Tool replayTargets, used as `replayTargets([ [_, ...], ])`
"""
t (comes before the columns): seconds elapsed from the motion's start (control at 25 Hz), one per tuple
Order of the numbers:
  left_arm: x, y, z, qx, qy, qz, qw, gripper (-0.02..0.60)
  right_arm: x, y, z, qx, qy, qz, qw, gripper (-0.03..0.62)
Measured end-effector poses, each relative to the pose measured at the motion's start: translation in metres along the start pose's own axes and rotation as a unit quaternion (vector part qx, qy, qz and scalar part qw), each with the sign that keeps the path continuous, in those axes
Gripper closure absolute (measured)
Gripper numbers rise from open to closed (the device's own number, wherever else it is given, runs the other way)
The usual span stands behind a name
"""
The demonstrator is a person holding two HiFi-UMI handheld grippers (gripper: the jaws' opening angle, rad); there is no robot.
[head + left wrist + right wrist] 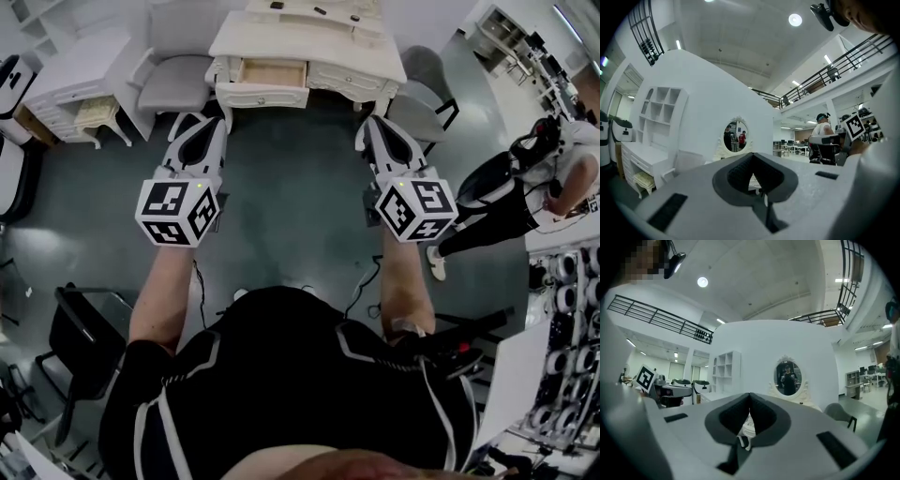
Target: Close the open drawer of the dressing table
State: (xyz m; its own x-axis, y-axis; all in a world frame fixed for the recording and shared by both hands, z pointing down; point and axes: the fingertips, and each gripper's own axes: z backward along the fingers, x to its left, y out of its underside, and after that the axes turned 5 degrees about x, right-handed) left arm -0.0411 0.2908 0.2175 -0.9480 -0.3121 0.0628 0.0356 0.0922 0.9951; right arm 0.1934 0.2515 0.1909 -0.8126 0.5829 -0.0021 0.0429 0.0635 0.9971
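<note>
No legible word, number, brand or sign appears in any view. The left marker cube (178, 212) and the right marker cube (416, 210) carry only black-and-white square code patterns, with no letters or digits that can be read on their faces.

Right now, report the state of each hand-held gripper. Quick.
Left hand-held gripper: closed, jaws together, holding nothing.
Right hand-held gripper: closed, jaws together, holding nothing.
</note>
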Motion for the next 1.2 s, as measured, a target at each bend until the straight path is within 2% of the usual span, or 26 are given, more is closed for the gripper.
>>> replayTargets([
  [0.4, 0.034, 0.011, 0.02, 0.001, 0.02, 0.001, 0.9998, 0.577, 0.045, 0.008, -0.016, 0.007, 0.008, 0.002, 1.0, 0.589],
  [0.68, 0.054, 0.019, 0.031, 0.001, 0.031, 0.026, 0.9992, 0.577, 0.075, 0.011, -0.021, 0.021, 0.009, 0.013, 1.0, 0.589],
  [1.2, 0.081, 0.016, -0.002, 0.011, 0.005, 0.006, 0.9999, 0.577, 0.048, 0.013, -0.088, 0.012, -0.009, 0.002, 1.0, 0.589],
])
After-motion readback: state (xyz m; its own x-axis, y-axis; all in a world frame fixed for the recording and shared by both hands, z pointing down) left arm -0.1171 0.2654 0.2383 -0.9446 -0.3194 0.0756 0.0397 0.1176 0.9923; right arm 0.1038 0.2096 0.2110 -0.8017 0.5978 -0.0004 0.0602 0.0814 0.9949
